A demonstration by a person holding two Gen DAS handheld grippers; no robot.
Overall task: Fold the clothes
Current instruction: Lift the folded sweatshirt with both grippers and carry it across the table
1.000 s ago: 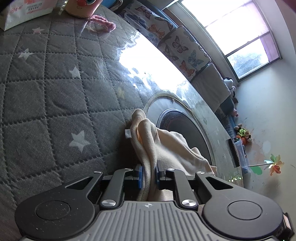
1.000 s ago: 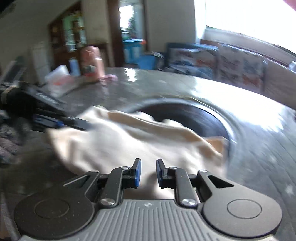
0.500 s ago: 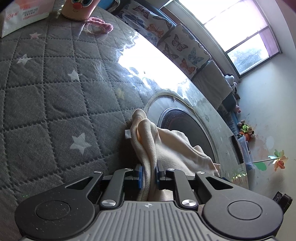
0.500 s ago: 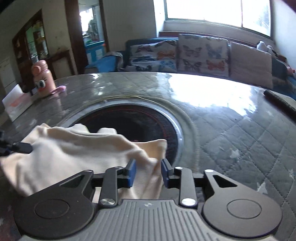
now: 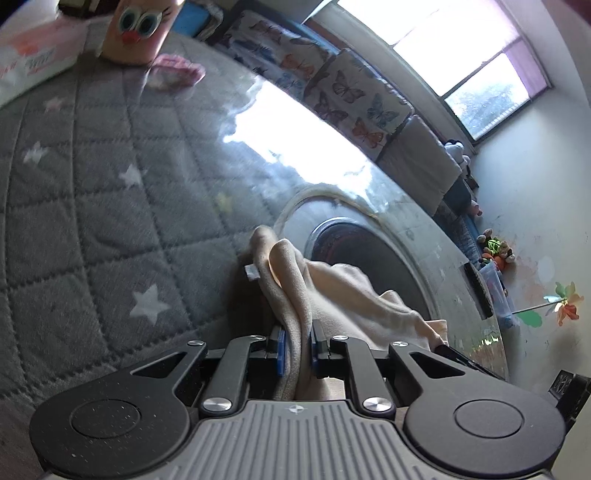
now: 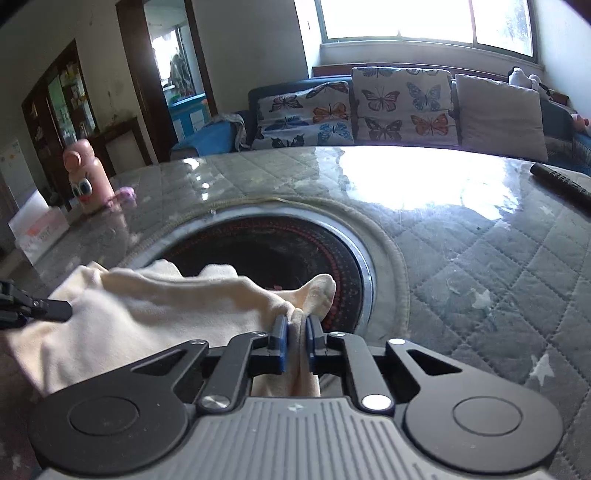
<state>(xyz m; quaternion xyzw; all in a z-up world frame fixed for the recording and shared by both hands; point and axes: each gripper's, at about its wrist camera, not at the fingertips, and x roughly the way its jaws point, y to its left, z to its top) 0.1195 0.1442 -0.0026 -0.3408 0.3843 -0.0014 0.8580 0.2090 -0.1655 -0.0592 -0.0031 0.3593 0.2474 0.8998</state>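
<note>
Cloth [image 6: 155, 306], one cream piece, spans the round burner recess [image 6: 280, 251] in the quilted surface [image 6: 480, 258], pinched by both my left hand-held gripper [image 5: 295, 349] and my right hand-held gripper [image 6: 295, 343].

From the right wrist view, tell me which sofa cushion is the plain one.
The rightmost cushion: it is plain beige with no print. The two cushions to its left are both covered in coloured butterflies.

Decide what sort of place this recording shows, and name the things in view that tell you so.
Most likely a home living room: a sofa with butterfly-print cushions stands under a window, and a quilted grey star-patterned table cover carries a pink cartoon-face bottle.
</note>
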